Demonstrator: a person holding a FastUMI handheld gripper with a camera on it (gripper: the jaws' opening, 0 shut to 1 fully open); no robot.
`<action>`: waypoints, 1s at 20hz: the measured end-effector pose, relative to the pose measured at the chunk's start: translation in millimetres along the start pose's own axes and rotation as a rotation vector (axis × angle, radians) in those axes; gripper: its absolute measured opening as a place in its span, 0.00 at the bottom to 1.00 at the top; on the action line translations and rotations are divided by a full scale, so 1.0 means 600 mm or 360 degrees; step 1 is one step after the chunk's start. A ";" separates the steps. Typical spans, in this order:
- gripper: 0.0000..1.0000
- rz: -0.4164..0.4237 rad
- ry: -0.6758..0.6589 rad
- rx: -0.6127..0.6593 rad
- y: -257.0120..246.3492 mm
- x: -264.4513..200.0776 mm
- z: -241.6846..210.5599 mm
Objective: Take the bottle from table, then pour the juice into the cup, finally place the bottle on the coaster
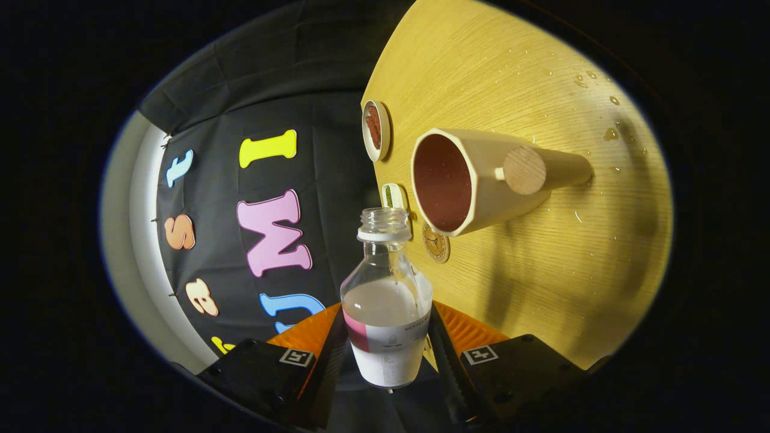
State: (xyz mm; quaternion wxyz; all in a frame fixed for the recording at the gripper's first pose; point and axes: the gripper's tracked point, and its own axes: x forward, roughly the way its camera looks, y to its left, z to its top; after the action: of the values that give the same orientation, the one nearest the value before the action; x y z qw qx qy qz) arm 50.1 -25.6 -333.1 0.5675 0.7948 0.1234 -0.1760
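Jaws clamped on my clear uncapped plastic bottle [385,300] of white juice, tilted toward the cream cup [475,180] at one o'clock on the wooden counter [571,270]; pouring and coaster remain.

One bottle [385,300], one cup [481,180], three coasters, one table [541,270], one tongs [388,355].

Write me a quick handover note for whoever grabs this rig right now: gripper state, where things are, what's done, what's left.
Hand-held gripper: shut on the bottle, lifted and tilted, cap off, white liquid inside.
Cup: on the wooden table, just beyond the bottle's mouth.
Coaster: on the table beside the cup.
Done: bottle picked up.
Left: pour into the cup (no stream visible), then place the bottle on the coaster.
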 end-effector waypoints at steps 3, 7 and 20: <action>0.75 -0.0007 -0.0014 0.0028 0.000 -0.002 0.002; 0.75 0.0003 -0.0028 0.0076 0.008 -0.004 0.011; 0.75 0.0026 -0.0088 0.0238 0.032 0.004 0.019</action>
State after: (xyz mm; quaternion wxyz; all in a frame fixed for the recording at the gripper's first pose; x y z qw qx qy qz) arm 58.4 -43.0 -321.1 0.5113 0.8308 0.0877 -0.2018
